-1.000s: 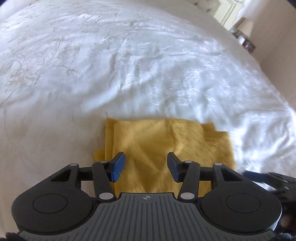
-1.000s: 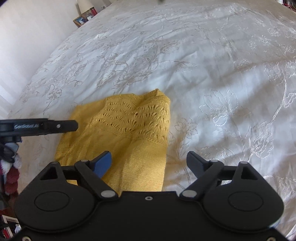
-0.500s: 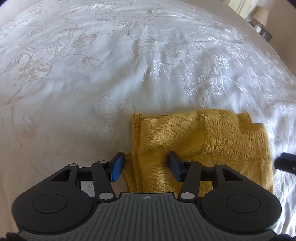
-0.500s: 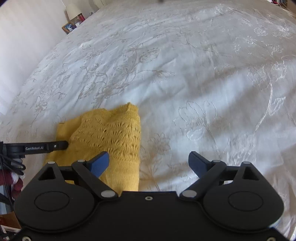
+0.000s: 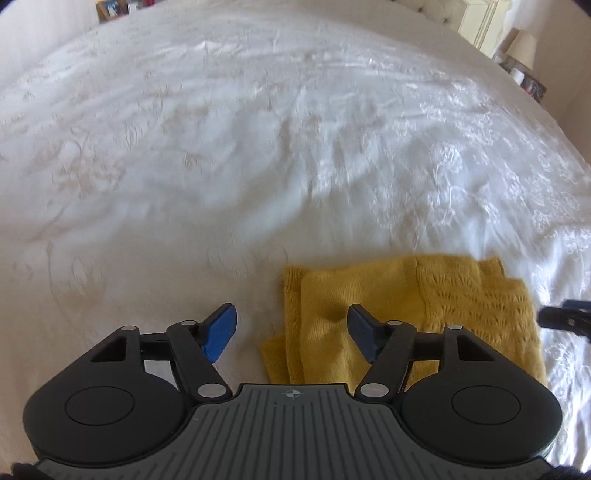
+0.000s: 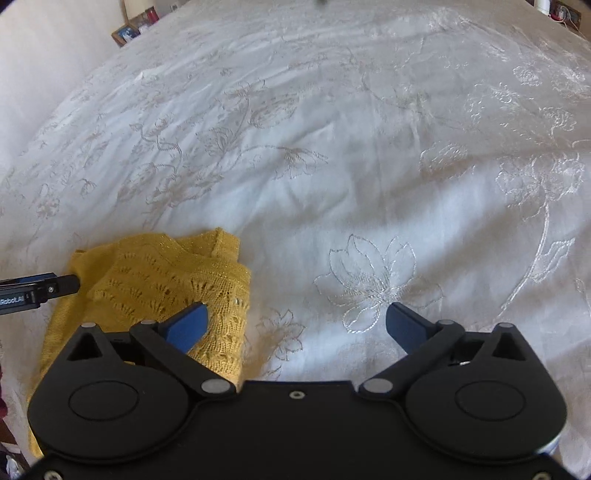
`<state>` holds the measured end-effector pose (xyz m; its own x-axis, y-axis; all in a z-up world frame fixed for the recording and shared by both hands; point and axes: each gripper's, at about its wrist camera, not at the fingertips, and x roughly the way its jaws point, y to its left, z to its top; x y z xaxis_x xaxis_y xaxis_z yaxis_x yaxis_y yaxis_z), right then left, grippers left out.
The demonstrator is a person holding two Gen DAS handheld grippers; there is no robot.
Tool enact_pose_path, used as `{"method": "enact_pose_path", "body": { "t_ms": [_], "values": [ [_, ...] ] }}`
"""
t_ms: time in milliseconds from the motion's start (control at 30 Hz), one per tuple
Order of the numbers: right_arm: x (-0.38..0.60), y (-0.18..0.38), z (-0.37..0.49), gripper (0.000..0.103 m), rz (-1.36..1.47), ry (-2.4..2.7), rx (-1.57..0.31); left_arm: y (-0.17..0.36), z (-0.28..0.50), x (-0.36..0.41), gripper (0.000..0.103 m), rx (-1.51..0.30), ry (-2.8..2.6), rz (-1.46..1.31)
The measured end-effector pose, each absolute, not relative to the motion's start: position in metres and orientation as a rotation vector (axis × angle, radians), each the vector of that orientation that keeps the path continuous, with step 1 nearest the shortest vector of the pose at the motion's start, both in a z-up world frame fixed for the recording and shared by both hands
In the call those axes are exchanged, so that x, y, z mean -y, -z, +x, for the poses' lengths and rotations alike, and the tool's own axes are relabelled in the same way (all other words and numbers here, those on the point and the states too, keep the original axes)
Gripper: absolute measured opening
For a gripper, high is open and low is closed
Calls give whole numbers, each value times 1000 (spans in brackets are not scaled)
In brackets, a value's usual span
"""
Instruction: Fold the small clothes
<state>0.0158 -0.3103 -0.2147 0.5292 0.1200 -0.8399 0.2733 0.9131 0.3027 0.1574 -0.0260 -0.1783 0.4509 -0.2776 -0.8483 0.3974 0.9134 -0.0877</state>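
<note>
A folded mustard-yellow knitted garment [image 5: 436, 306] lies flat on the white embroidered bedspread [image 5: 258, 147]. My left gripper [image 5: 291, 332] is open and empty, hovering over the garment's left edge, its right finger above the cloth. In the right wrist view the garment [image 6: 155, 280] lies at the lower left. My right gripper [image 6: 295, 325] is open and empty, over bare bedspread [image 6: 369, 166] just right of the garment. The tip of the left gripper [image 6: 40, 290] shows at the left edge there.
A bedside table with a lamp [image 5: 522, 44] stands at the far right of the bed. Picture frames [image 6: 129, 31] stand against the wall at the far left. The right gripper's tip [image 5: 565, 317] shows at the garment's right edge.
Both grippers have drifted off the garment: the left one moved left so the cloth now sits to its right, the right one moved right. The garment has not moved.
</note>
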Motion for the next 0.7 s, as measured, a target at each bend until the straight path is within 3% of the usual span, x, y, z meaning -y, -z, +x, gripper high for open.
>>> {"method": "enact_pose_path", "body": {
  "t_ms": [300,533,700],
  "values": [
    [300,191,-28,102,475,63,-973,194,181,25,73,-1065,360,187],
    [267,189,-52,102,414,-63,-1006,157,111,7,72,-978,368,162],
    [245,210,-68,102,330,-125,-1091,168,56,-6,73,-1024,423,220]
  ]
}}
